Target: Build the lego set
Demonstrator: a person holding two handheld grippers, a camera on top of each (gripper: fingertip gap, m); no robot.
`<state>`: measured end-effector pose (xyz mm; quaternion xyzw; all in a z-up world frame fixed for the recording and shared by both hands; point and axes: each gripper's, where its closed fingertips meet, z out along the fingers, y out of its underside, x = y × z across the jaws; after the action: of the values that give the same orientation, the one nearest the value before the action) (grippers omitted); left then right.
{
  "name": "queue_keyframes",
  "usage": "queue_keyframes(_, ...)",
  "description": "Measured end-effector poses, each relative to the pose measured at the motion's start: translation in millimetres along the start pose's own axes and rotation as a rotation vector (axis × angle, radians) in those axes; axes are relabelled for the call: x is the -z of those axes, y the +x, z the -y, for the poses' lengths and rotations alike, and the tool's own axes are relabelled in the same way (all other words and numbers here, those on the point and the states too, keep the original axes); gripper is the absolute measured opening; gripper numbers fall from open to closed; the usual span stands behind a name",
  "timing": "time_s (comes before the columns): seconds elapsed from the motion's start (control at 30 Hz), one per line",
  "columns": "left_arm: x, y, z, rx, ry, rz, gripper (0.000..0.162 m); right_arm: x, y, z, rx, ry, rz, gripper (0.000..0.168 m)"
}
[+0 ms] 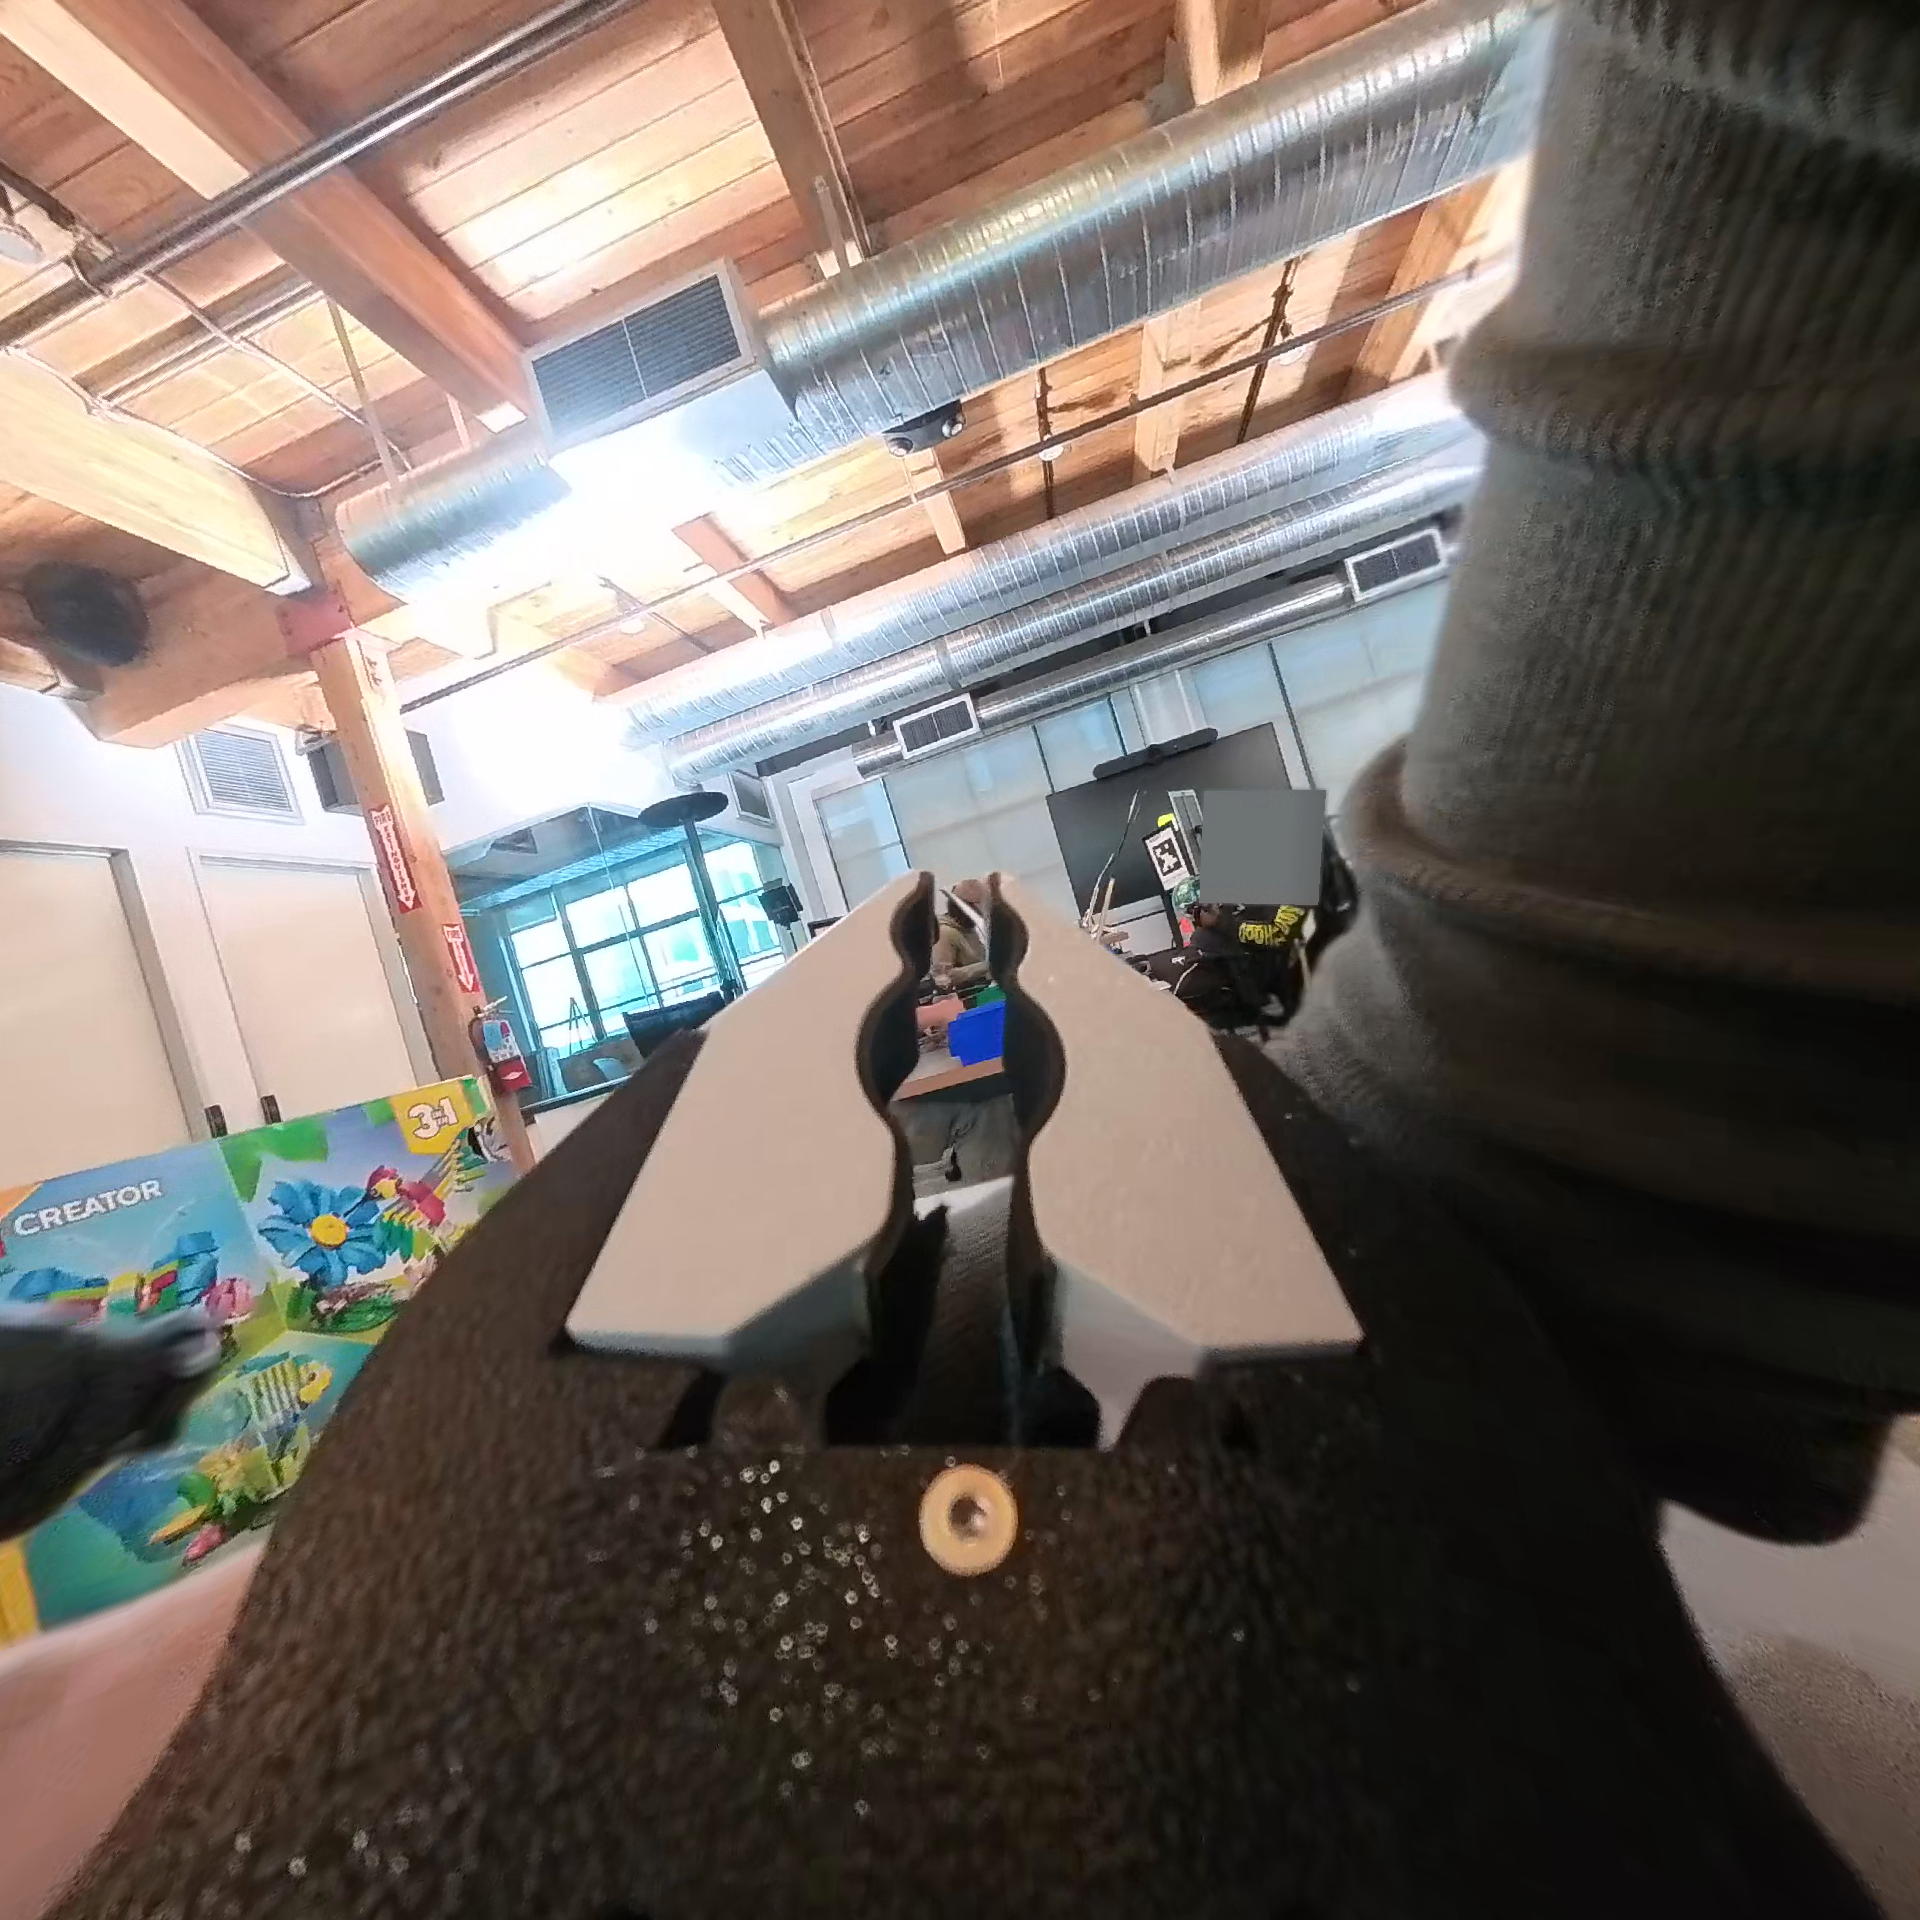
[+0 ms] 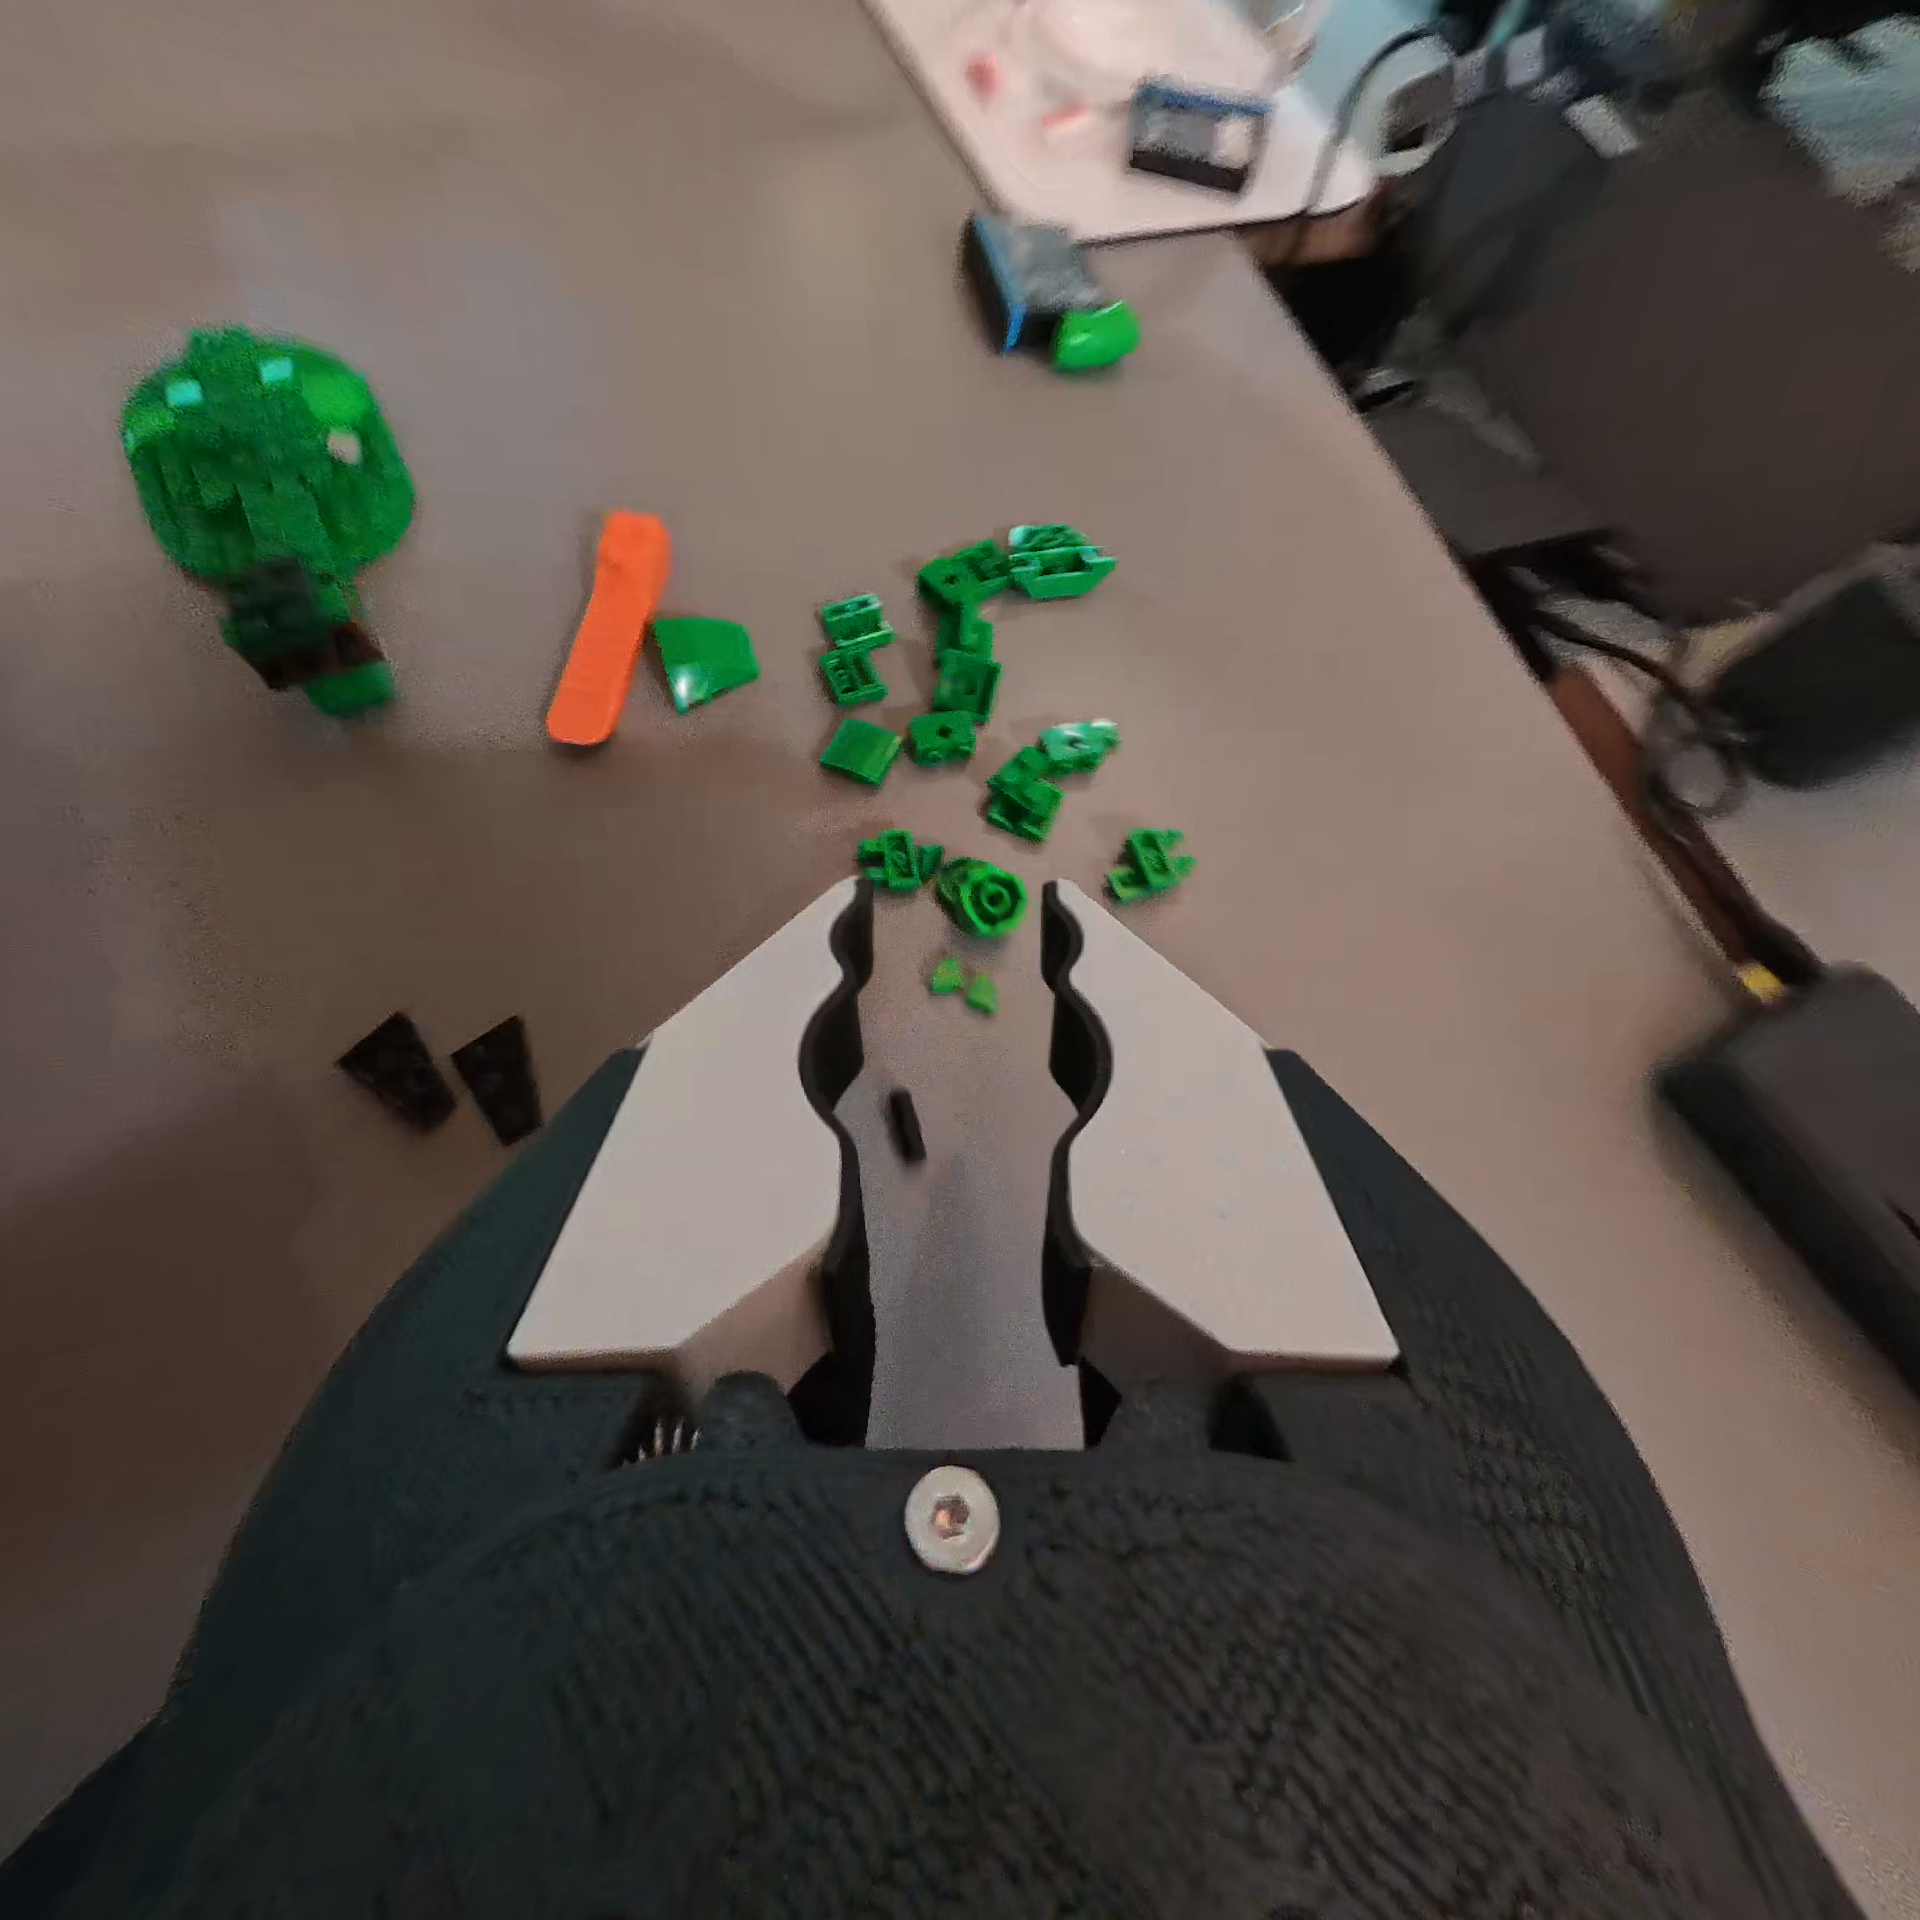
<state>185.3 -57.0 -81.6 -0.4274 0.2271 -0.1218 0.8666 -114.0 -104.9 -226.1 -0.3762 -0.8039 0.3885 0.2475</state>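
In the right wrist view, my right gripper (image 2: 951,894) is open and empty above the brown table (image 2: 520,260). A round green piece (image 2: 982,899) lies just beyond its tips, and two tiny green pieces (image 2: 964,982) and a small black pin (image 2: 906,1127) lie between its fingers. Several loose green pieces (image 2: 956,665) are scattered ahead. A built green tree (image 2: 265,499) stands at far left. My left gripper (image 1: 961,888) points up into the room, its jaws almost together with nothing between them.
An orange brick separator (image 2: 608,629) and a green curved piece (image 2: 701,660) lie left of the pile. Two black wedge plates (image 2: 447,1075) lie at left. The set's box (image 1: 239,1278) shows in the left wrist view, and a grey sleeve (image 1: 1662,727) fills its right side. The table edge (image 2: 1455,582) runs along the right. Left tips to right tips: about 30 cm. My right gripper's tips are some 20 cm from the built green tree (image 2: 265,499).
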Motion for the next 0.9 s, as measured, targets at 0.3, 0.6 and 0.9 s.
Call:
queue_keyframes(0.3,-1,9,3,0.012,0.017,-0.035,0.011,222,32,-106,-0.341,0.042,-0.713,0.035)
queue_keyframes(0.6,3,100,-4,-0.076,-0.021,-0.433,0.036,344,-56,-216,-0.56,-0.165,-0.964,0.038)
queue_keyframes(0.9,-1,25,-29,0.074,-0.146,-0.164,0.03,341,-84,-252,-0.659,-0.144,-0.886,0.056)
